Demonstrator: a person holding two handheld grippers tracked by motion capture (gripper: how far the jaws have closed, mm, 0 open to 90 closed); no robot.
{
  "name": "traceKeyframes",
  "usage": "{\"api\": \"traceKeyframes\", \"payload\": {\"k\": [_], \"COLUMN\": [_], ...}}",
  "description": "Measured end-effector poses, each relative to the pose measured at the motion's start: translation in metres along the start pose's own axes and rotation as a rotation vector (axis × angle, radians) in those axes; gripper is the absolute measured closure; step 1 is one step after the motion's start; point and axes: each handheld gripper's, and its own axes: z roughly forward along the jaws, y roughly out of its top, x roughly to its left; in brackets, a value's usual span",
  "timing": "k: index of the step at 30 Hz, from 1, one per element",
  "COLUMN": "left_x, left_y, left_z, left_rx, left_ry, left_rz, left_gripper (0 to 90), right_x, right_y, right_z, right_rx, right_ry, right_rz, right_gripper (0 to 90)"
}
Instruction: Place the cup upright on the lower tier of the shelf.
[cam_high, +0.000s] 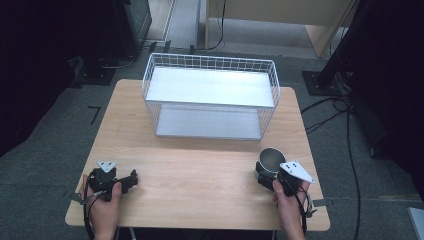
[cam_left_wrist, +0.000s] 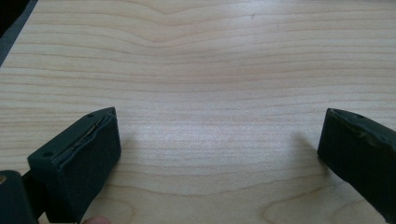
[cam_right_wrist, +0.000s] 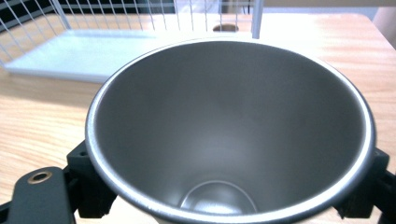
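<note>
Steel, brushed and dull, marks the one loose thing here: a metal cup (cam_high: 270, 160) standing upright, mouth up, at the near right of my wooden table (cam_high: 200, 175), clamped between the fingers of my right gripper (cam_high: 267, 176). In the right gripper view my two black fingers (cam_right_wrist: 91, 186) sit against opposite sides of the cup's wall just under its rim (cam_right_wrist: 229, 135), closed in on it with nothing else between them; the bowl of the cup is empty down to its round base. My left gripper (cam_high: 131, 181) lies at the near left, well apart from the cup, and in the left gripper view its fingers (cam_left_wrist: 86, 163) stand wide open over bare wood, holding nothing. The relation that counts is this: a white wire basket (cam_high: 210, 97) sits at the far middle of the table, beyond and to the left of the cup, and its open front faces me. It has a pale upper shelf (cam_high: 212, 86) and a pale lower floor (cam_high: 207, 122), and both look bare. My right hand is plainly the nearer one to cup and basket alike. My judgement is that the cup is meant for the basket, so the coming move runs away from me and leftward, keeping the cup upright and clear of the wire edge.
</note>
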Motion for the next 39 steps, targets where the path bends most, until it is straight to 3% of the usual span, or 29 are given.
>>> {"api": "traceKeyframes", "payload": {"k": [6, 18, 39], "left_x": [0.000, 0.000, 0.000], "left_y": [0.000, 0.000, 0.000], "left_z": [0.000, 0.000, 0.000], "left_rx": [0.000, -0.001, 0.004], "left_ry": [0.000, 0.000, 0.000], "left_rz": [0.000, -0.001, 0.002], "left_gripper": [0.0, 0.0, 0.0], "right_x": [0.007, 0.037, 0.074], "right_y": [0.011, 0.046, 0.098], "right_z": [-0.004, -0.002, 0.012], "right_rx": [-0.041, -0.111, -0.191], "right_ry": [0.029, 0.074, 0.090], "right_rz": [0.011, -0.035, -0.078], "right_gripper": [14.0, 14.0, 14.0]}}
